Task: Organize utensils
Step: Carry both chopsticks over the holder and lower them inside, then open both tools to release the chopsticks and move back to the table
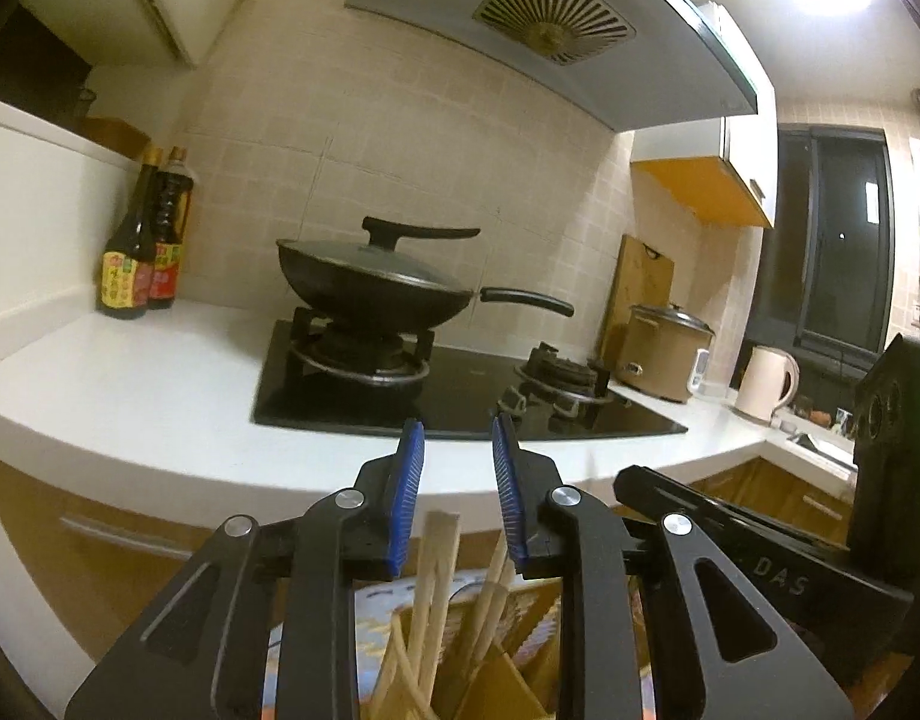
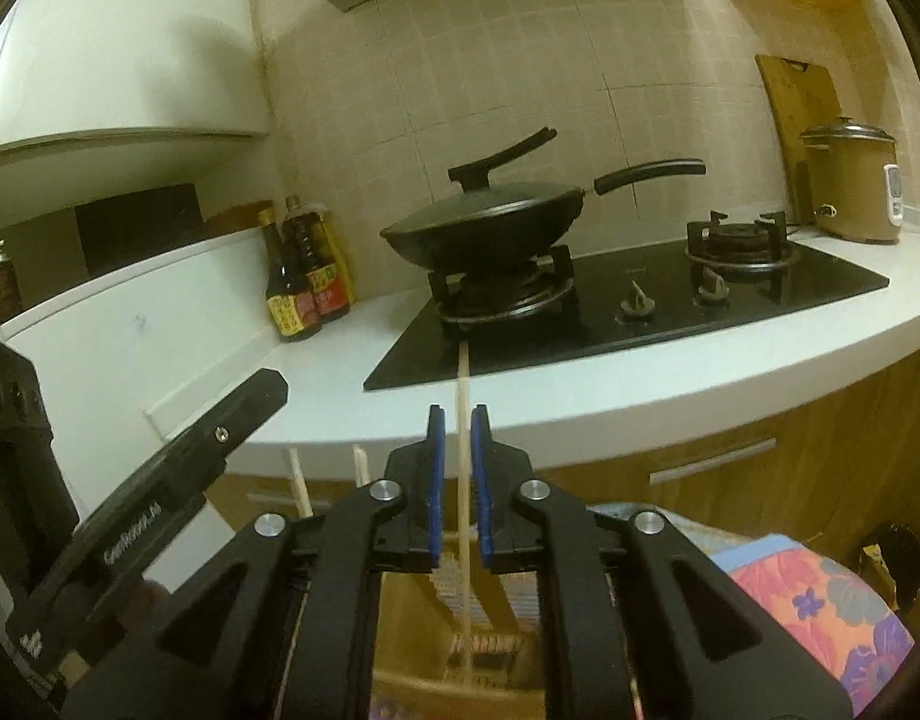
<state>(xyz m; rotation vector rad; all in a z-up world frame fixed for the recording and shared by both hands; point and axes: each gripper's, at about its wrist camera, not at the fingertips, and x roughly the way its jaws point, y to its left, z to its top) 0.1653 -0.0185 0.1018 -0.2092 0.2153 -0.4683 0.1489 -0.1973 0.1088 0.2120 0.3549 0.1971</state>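
A: Item one, far left of the counter?

B: Sauce bottles (image 1: 139, 252), two or more, standing together against the tiled wall.

A: Next along.

B: Lidded wok (image 1: 373, 282) on the near-left burner of the hob (image 1: 472, 402), handle pointing right. Then a cutting board (image 1: 640, 282) leaning on the wall, a rice cooker (image 1: 664, 354), a kettle (image 1: 766, 384).

A: Left gripper?

B: Left gripper (image 1: 458, 438): jaws spread, pads touching nothing. Chopsticks (image 1: 439, 564) stand below and behind its tips, upright in a wooden holder (image 1: 508, 678), tops fanned toward the camera.

A: Right gripper?

B: Right gripper (image 2: 458, 420): jaws nearly together, a narrow gap on each side of one chopstick (image 2: 463, 468). I judge the pads are not pressing it, so it is not pinched.

A: How does that stick lie?

B: Long axis runs up the middle of the frame, straight between the pads, lower end down in a slatted holder (image 2: 484, 606) beneath the gripper. Two more stick tops (image 2: 298, 480) show left of it.

A: Which hand is better placed?

B: The right, in my judgement; the stick is already centred between its jaws.
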